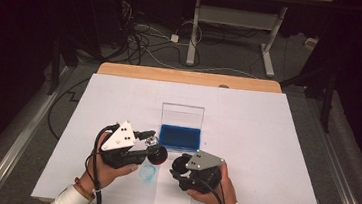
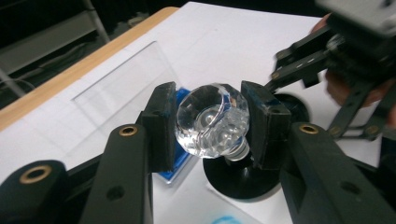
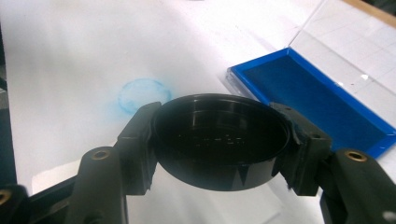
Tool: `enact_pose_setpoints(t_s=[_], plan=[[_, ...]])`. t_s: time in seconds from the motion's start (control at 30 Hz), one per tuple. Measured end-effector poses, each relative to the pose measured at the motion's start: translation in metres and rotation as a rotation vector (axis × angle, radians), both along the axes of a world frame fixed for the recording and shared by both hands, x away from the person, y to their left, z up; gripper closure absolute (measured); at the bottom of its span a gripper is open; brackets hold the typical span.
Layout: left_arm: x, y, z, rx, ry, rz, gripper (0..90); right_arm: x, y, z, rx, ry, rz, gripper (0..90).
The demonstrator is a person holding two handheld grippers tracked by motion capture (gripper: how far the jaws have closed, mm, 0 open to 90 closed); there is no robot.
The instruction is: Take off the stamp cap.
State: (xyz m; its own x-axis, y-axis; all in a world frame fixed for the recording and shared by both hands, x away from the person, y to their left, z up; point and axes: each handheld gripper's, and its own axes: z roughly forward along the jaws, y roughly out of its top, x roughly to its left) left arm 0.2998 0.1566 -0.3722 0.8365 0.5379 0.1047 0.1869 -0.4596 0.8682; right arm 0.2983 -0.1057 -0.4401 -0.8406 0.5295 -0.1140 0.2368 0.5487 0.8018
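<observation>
A round stamp with a clear faceted crystal knob [image 2: 212,119] and a black disc base [image 2: 243,179] hangs a little above the paper. My left gripper [image 1: 151,142] is shut on the knob, one pad on each side. In the high view the stamp's dark base [image 1: 157,154] points right, toward my right gripper [image 1: 179,163]. That gripper is shut on a shallow black round cap [image 3: 219,140], held by its rim with the hollow side facing the camera. A round blue stamp print [image 1: 148,171] marks the paper just below the left gripper.
An open ink pad case with a blue pad [image 1: 180,137] and an upright clear lid [image 1: 182,115] stands just beyond both grippers. White paper [image 1: 265,140] covers the wooden table [image 1: 186,77]. Desk legs and cables lie on the floor behind.
</observation>
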Motion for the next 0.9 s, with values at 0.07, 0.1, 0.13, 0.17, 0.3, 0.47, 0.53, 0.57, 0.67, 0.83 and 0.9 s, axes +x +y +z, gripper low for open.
enact_pose_setpoints(t_s=[0.07, 0.1, 0.13, 0.17, 0.3, 0.47, 0.53, 0.57, 0.67, 0.83, 0.9], plan=[[0.001, 0.003, 0.0, 0.013, -0.004, 0.018, 56.4, 0.0, -0.006, 0.002, -0.002, -0.006, -0.003, 38.9], [0.002, 0.005, -0.001, 0.012, 0.0, 0.015, 56.4, -0.001, -0.009, 0.004, -0.006, -0.011, -0.008, 38.9], [0.003, 0.007, -0.001, 0.012, 0.005, 0.013, 56.4, -0.001, -0.012, 0.005, -0.006, -0.017, -0.012, 38.9], [0.004, 0.008, -0.001, 0.021, 0.005, 0.022, 56.4, -0.001, -0.016, 0.007, 0.003, -0.012, -0.02, 38.8], [0.008, 0.01, -0.004, 0.039, 0.011, 0.035, 56.4, -0.001, -0.032, 0.013, 0.01, -0.032, -0.052, 38.8], [0.011, 0.013, -0.006, 0.051, 0.013, 0.047, 56.4, -0.004, -0.055, 0.018, 0.016, -0.058, -0.088, 38.7], [0.012, 0.014, -0.007, 0.05, 0.016, 0.048, 56.4, -0.005, -0.065, 0.018, 0.013, -0.066, -0.11, 38.7], [0.012, 0.014, -0.007, 0.051, 0.015, 0.049, 56.4, -0.006, -0.07, 0.018, 0.017, -0.066, -0.116, 38.7], [0.014, 0.015, -0.008, 0.053, 0.016, 0.046, 56.4, -0.006, -0.083, 0.017, 0.024, -0.067, -0.143, 38.6], [0.018, 0.016, -0.009, 0.048, 0.022, 0.042, 56.4, -0.007, -0.096, 0.018, 0.049, -0.07, -0.167, 38.6], [0.019, 0.016, -0.009, 0.044, 0.024, 0.042, 56.4, -0.007, -0.099, 0.019, 0.048, -0.07, -0.171, 38.6]])
